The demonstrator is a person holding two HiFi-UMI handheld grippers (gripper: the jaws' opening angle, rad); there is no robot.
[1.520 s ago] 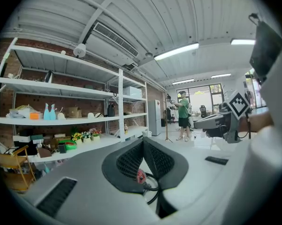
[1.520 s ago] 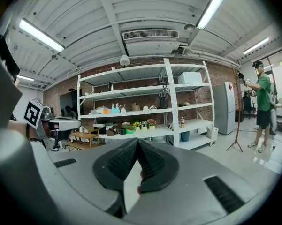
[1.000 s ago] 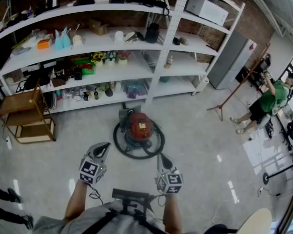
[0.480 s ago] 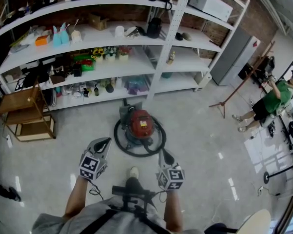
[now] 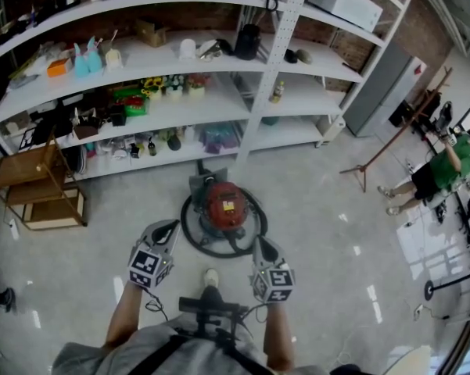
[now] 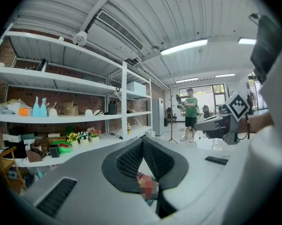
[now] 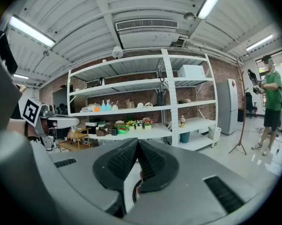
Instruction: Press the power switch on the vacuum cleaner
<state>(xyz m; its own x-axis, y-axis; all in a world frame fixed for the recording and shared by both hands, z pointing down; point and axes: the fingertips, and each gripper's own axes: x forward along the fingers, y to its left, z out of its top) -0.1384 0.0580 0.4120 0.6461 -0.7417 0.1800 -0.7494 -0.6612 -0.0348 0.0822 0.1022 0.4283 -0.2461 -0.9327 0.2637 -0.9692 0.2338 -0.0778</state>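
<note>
Both clenched, empty: left claw [image 5: 169, 230], right claw [image 5: 263, 245] | vacuum cleaner [image 5: 224, 206] ahead, untouched

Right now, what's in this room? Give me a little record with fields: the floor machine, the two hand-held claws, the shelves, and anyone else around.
Machine: red round canister vacuum cleaner, black hose coiled around it
Left gripper: jaws together, empty, short of the vacuum
Right gripper: jaws together, empty, short of the vacuum
Shelving: white metal shelf unit behind the vacuum, loaded with small items
Others: person in a green shirt, far right
</note>
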